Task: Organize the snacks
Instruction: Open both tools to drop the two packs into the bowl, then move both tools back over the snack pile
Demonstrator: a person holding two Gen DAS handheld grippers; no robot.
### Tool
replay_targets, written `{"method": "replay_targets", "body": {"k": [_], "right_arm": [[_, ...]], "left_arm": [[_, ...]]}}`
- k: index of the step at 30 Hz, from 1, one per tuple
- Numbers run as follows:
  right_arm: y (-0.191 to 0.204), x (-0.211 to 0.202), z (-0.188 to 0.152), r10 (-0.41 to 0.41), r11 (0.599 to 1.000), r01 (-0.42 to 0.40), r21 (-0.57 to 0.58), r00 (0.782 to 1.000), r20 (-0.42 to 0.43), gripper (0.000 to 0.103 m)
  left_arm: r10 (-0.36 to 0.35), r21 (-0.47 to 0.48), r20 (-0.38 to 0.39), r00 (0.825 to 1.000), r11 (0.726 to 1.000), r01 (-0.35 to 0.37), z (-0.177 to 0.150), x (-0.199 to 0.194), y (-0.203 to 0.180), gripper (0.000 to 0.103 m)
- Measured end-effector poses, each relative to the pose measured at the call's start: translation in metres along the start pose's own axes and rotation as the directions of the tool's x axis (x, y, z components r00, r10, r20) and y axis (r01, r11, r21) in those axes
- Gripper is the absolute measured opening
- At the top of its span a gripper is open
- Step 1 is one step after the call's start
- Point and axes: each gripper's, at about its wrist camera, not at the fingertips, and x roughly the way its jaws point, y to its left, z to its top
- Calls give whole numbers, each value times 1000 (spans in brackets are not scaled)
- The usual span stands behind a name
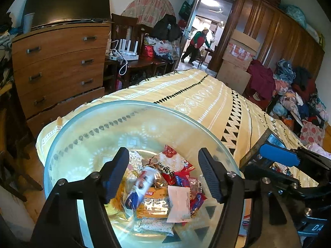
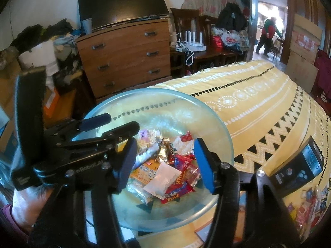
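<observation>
Already, most of the work is looking done. Starting at the left edge of the bed (image 2: 258, 107), the glass bowl (image 1: 86, 128) is sitting on the yellow patterned cover and holding a heap of snack packets (image 1: 161, 188): an orange biscuit pack, red wrappers, a white sachet and a clear bag of pale sweets among them. The left gripper (image 1: 163, 175) is hovering over the bowl with its fingers (image 1: 116, 171) standing apart and nothing between them; a blue-and-white packet (image 1: 136, 190) is appearing blurred just below them, and I judge it is dropping onto the heap. Beside it, the right gripper (image 2: 163, 163) is hanging over the same bowl, its fingers also spread and empty, with the white sachet (image 2: 163, 179) lying beneath them.

Further right, a dark box (image 2: 300, 169) is lying on the cover, apart from the bowl. At the near right corner of the bed, a small cluster of loose packets (image 2: 306, 208) is waiting outside the bowl. I judge those are what is left to gather, so the task is well along but not finished.
</observation>
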Motion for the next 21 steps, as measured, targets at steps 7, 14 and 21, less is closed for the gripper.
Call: {"method": "replay_targets", "body": {"k": [7,14,21], "right_arm": [[-1,-32,-11,8,1000,-9,8,997,78,65],[-4,-61,-33,9,999,-13,35,993,120,66],[-11,-93,-61,-16,999,8,54,987,162,73]], "left_arm": [[-27,10,39,999,1000,27,1,-14,-8,76],[-38,45,71,997,998,35,-1,-27,-23,79],[-37,102,189,981,995,18,0,-58,-45,85]]}}
